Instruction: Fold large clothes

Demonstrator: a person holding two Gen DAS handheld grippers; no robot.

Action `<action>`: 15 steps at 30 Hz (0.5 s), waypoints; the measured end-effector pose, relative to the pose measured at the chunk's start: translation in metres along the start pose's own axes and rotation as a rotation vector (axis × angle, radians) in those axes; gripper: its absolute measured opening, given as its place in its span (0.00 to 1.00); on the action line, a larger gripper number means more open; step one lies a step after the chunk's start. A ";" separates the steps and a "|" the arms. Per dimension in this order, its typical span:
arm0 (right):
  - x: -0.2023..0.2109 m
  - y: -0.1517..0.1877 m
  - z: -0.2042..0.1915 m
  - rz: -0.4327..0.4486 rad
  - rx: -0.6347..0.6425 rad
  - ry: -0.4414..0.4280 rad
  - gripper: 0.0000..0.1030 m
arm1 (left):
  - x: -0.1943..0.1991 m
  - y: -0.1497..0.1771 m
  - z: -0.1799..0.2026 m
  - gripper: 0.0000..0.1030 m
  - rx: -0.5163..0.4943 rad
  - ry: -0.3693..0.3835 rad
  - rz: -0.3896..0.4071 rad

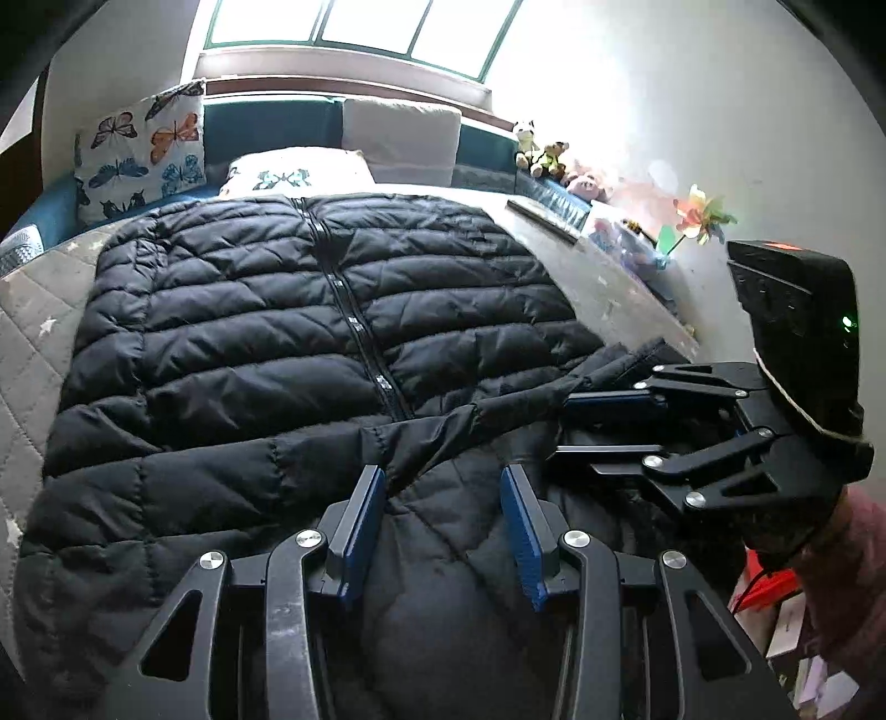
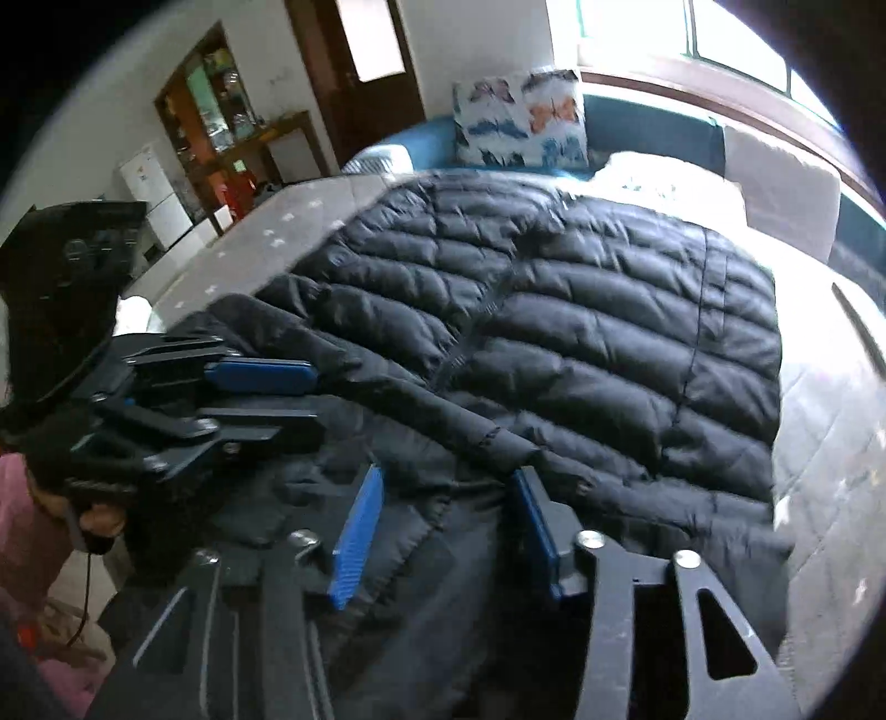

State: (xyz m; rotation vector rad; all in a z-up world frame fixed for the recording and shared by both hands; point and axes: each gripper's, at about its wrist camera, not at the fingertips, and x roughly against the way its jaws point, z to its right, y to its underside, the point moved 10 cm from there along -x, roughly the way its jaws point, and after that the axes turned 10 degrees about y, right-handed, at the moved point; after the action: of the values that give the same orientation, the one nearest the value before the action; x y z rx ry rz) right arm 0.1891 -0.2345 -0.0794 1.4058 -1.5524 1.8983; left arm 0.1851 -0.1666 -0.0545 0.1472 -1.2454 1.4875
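A large black quilted puffer jacket lies spread flat on the bed, zip side up; it also fills the right wrist view. A sleeve lies folded across its near part. My left gripper is open just above the jacket's near edge, with nothing between its blue pads. My right gripper shows at the right, open, its fingers by the sleeve end. In the right wrist view my right gripper is open over the sleeve, and my left gripper is open at the left.
The jacket lies on a grey quilted bedspread. Butterfly cushions and a white pillow sit at the headboard. Soft toys and a pinwheel line the right ledge. A cabinet and door stand beyond.
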 end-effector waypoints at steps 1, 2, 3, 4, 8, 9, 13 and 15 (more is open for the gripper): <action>-0.002 0.004 0.001 -0.014 -0.014 -0.008 0.46 | -0.005 0.001 0.002 0.45 -0.009 -0.002 -0.009; -0.005 0.007 0.003 -0.029 -0.030 -0.021 0.44 | -0.009 0.003 0.002 0.45 -0.019 -0.011 -0.018; -0.005 0.008 0.004 -0.032 -0.033 -0.019 0.43 | -0.013 0.004 0.002 0.45 -0.031 -0.026 -0.026; -0.004 0.009 0.004 -0.033 -0.030 -0.016 0.43 | -0.016 0.005 0.003 0.45 -0.041 -0.038 -0.029; 0.013 0.010 0.005 -0.012 -0.020 -0.001 0.43 | -0.016 0.008 0.001 0.45 -0.031 -0.031 -0.021; 0.021 0.011 0.008 0.001 -0.021 0.009 0.43 | -0.017 0.008 0.001 0.45 -0.030 -0.031 -0.019; 0.029 0.030 0.025 -0.012 -0.029 0.058 0.43 | -0.017 0.007 0.004 0.45 -0.051 -0.054 -0.019; 0.025 0.045 0.030 -0.035 -0.044 0.040 0.43 | -0.012 0.006 0.007 0.45 -0.054 -0.057 -0.022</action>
State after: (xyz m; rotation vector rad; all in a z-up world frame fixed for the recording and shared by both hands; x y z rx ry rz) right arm 0.1588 -0.2845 -0.0863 1.3586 -1.5320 1.8494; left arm 0.1814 -0.1787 -0.0631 0.1677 -1.3243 1.4381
